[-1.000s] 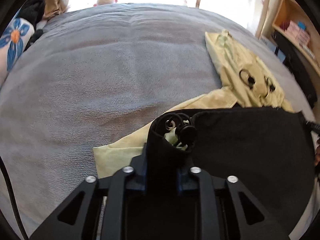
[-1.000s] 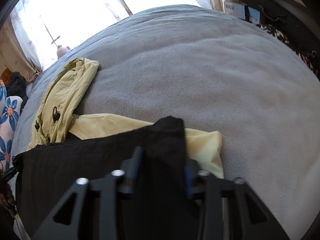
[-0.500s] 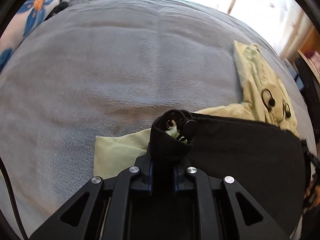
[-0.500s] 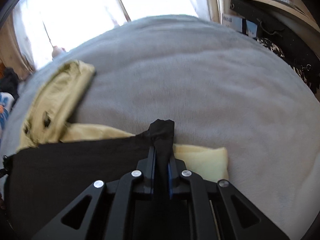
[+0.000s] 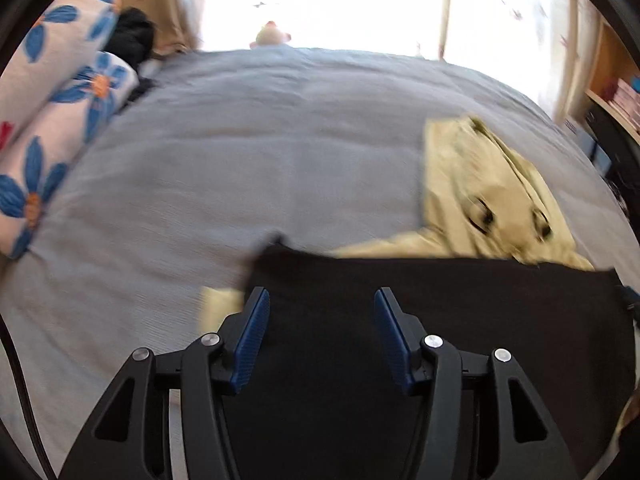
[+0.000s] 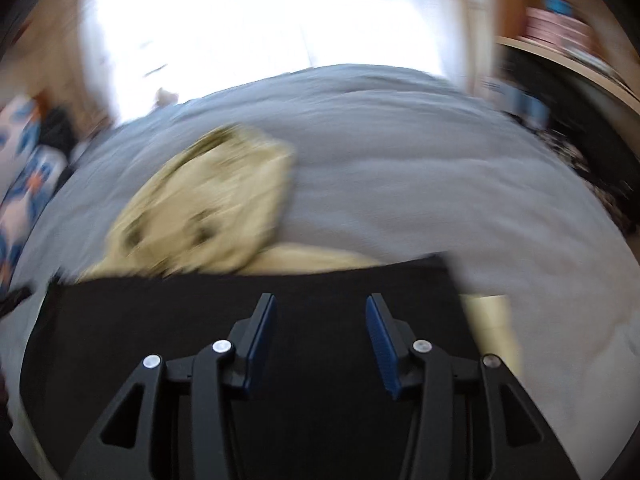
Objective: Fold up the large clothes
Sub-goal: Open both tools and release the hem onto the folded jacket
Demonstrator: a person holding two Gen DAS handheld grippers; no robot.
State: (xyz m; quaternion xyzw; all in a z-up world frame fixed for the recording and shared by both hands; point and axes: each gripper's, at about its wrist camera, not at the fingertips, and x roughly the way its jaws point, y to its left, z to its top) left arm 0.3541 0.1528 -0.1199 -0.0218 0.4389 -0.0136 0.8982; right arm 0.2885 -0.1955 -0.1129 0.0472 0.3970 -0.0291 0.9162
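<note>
A large jacket lies on the grey bed (image 5: 240,168). Its black lining side (image 5: 440,320) is folded up and lies flat across the near part, also in the right wrist view (image 6: 200,320). Its pale yellow hood and upper part (image 5: 480,184) stick out beyond the black edge, also in the right wrist view (image 6: 208,208). My left gripper (image 5: 322,300) is open and empty above the black fabric's left end. My right gripper (image 6: 320,304) is open and empty above its right part. Both views are motion-blurred.
Floral pillows (image 5: 52,120) and a dark bundle (image 5: 132,36) lie at the bed's far left. A small plush toy (image 5: 272,36) sits at the far edge by the bright window. Wooden shelves (image 5: 616,92) stand at the right. Grey blanket spreads beyond the jacket.
Both grippers were shut on corners of the black fabric; they have opened and let go. The black fold now lies flat on the bed, and both cameras have tilted up and back.
</note>
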